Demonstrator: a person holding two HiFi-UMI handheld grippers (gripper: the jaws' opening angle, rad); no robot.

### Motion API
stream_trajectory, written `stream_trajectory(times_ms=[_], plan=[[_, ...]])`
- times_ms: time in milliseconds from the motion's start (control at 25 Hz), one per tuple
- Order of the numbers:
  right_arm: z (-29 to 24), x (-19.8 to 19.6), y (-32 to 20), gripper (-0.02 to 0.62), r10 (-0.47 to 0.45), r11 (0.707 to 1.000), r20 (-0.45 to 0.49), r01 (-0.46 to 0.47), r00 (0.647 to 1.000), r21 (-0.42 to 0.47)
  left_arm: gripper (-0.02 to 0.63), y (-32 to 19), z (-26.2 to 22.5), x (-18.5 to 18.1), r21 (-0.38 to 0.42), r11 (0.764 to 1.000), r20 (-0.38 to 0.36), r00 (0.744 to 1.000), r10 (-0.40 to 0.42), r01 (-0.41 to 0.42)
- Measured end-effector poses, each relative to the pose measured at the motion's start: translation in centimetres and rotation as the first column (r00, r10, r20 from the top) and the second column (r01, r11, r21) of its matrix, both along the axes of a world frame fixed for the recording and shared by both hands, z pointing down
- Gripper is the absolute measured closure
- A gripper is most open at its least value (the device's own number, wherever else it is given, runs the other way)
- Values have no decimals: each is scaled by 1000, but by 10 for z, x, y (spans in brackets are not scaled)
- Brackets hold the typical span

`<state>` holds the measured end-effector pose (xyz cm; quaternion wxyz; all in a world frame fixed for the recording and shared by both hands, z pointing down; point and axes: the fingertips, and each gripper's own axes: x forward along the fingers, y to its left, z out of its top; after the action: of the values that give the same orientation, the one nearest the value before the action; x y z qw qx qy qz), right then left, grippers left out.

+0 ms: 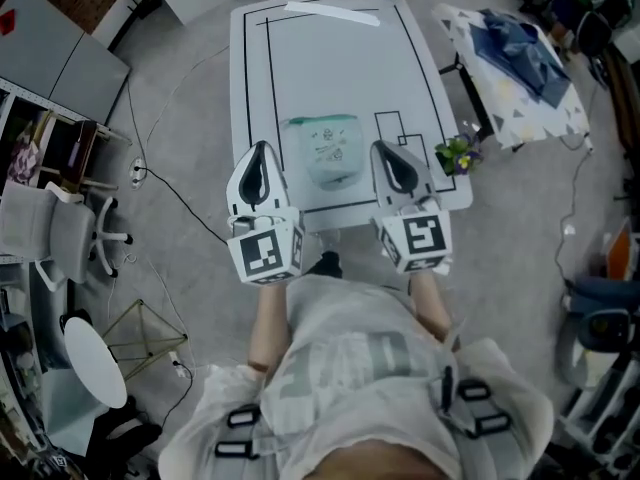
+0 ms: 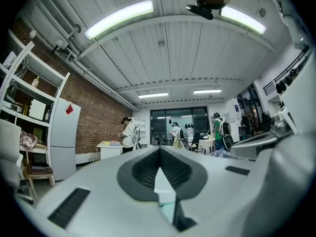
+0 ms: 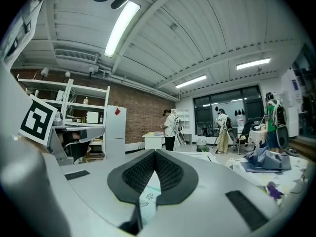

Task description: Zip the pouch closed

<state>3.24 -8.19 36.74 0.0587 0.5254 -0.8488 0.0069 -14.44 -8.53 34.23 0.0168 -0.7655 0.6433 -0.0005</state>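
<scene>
White table [image 1: 340,68] beneath left tongs [image 1: 261,153] and right tongs [image 1: 382,151], both clenched empty, flanking the pouch [image 1: 330,150].

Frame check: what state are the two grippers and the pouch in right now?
left gripper: jaws shut, nothing between them.
right gripper: jaws shut, nothing between them.
pouch: lying flat on the table, between the two grippers in the head view, not gripped; whether its zip is open or closed cannot be told.

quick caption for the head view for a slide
Head view: left gripper and right gripper, both with jaws shut, flank a pale green pouch on the white table.
</scene>
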Motion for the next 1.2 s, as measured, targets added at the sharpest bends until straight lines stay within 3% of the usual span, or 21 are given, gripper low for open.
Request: stream_trajectory(times_ms=[400, 720, 1200], plan=[[12, -23, -80, 588, 32, 999, -8, -32, 999, -36, 600, -78, 14, -24, -28, 1000, 12, 1000, 9, -8], [18, -12, -104, 588, 21, 998, 24, -20, 999, -63, 600, -91, 24, -10, -48, 999, 17, 1000, 17, -17], [16, 1, -112, 588, -15, 998, 52, 18, 999, -57, 598, -94, 22, -9, -64, 996, -10, 998, -55, 54]])
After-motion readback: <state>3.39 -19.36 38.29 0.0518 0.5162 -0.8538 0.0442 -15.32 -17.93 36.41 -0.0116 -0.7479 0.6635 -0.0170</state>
